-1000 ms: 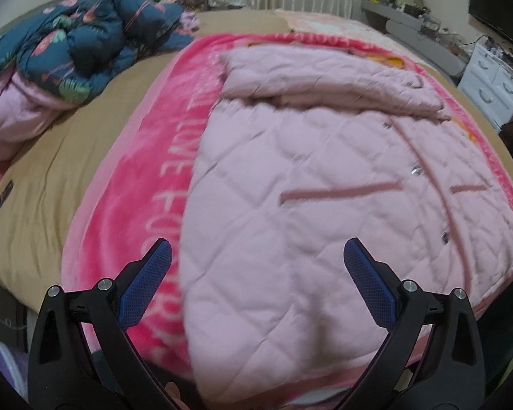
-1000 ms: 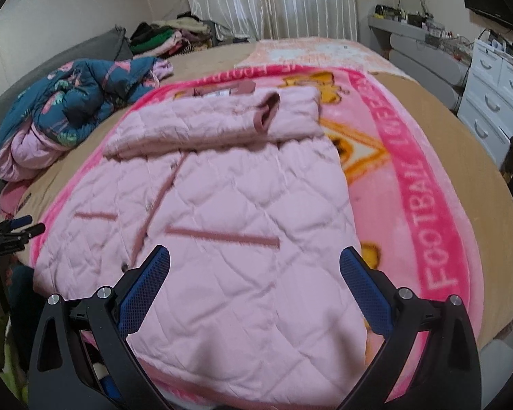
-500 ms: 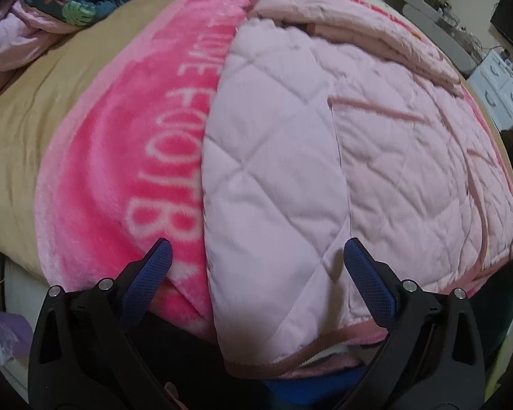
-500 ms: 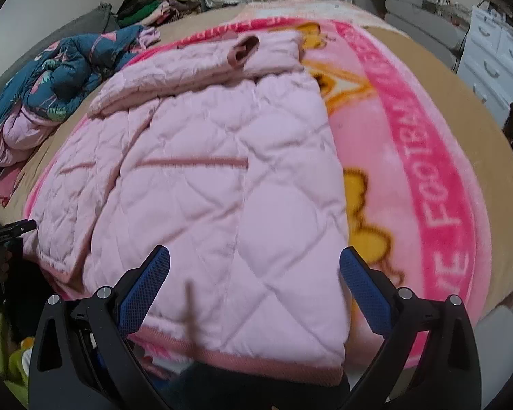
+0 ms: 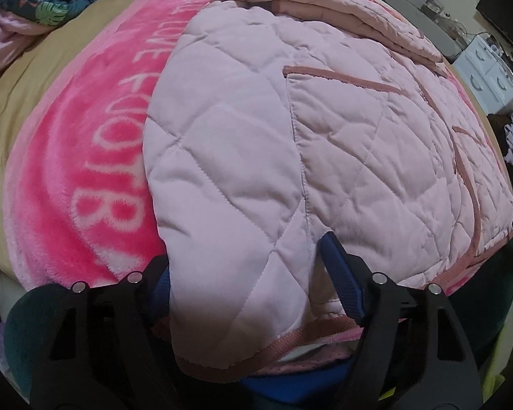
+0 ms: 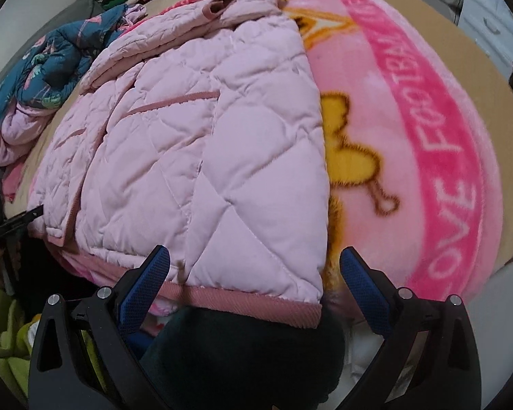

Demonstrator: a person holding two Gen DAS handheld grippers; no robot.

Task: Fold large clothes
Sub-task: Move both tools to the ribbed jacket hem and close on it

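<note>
Pink quilted jacket (image 5: 290,143) lies flat on blanket (image 5: 85,157); left gripper (image 5: 246,273) and right gripper (image 6: 254,278), both spread wide, straddle its near hem corners unclamped.

Both grippers sit low at the near hem of the pink quilted jacket (image 5: 290,130). The left gripper (image 5: 246,280) straddles the jacket's left hem corner, its fingers (image 5: 342,280) spread wide with the padded cloth bulging between them, not pinched. The right gripper (image 6: 253,283) gapes just as wide around the jacket's right hem corner, blue pads (image 6: 143,290) clear of the trim.
</note>
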